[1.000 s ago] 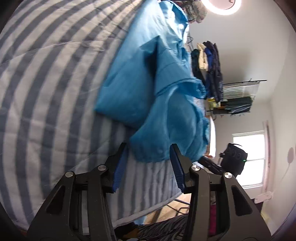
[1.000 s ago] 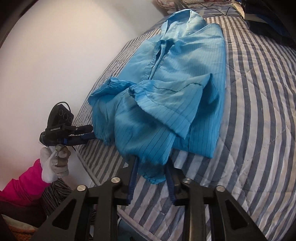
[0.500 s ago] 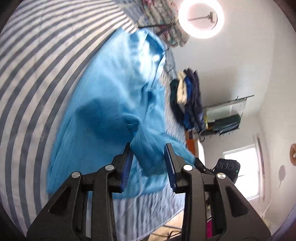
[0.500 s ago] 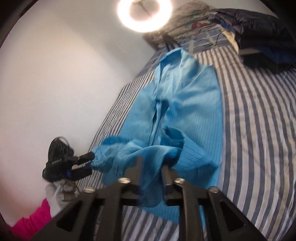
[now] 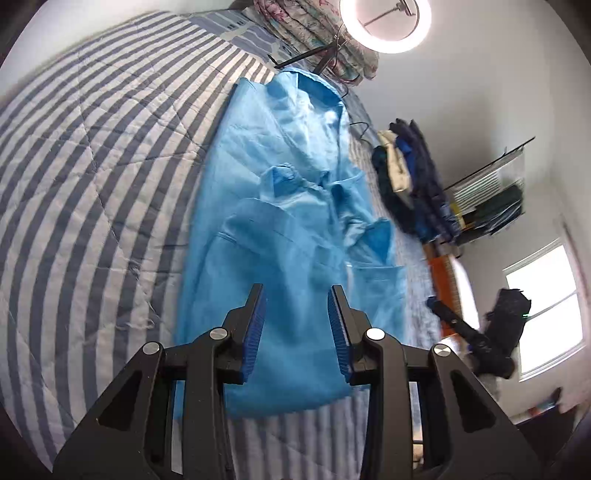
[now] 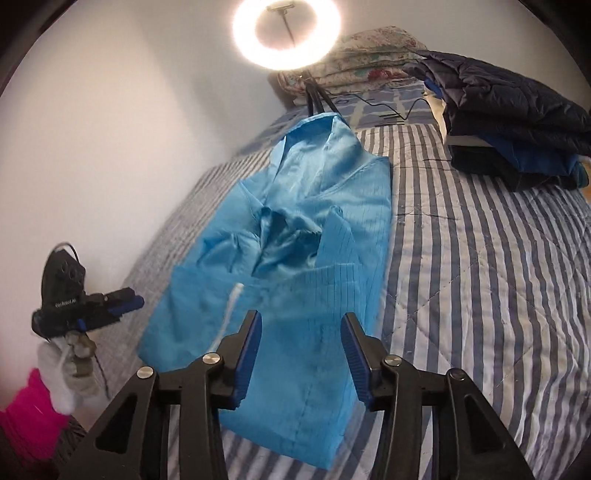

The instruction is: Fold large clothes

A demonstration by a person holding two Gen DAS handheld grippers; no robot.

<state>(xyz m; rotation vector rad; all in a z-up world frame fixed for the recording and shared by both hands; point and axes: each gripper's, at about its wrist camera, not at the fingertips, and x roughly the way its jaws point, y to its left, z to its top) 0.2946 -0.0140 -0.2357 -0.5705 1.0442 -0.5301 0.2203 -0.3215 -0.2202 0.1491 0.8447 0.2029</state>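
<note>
Blue shirt dropped flat on the striped bed, sleeves now folded in over the chest. Left gripper and right gripper lifted clear above the hem, fingers parted, empty. Lengthwise fold likely next.

One blue garment is counted, laid lengthwise on one striped bed. Two grippers are seen: the left gripper and the right gripper, each with two blue-padded fingers and nothing between them. One lit ring light is counted at the head of the bed, with one floral quilt folded behind it. One pile of dark folded clothes is noted on the bed; its items cannot be counted. One window is spotted. One gloved hand and one pink sleeve are seen.
</note>
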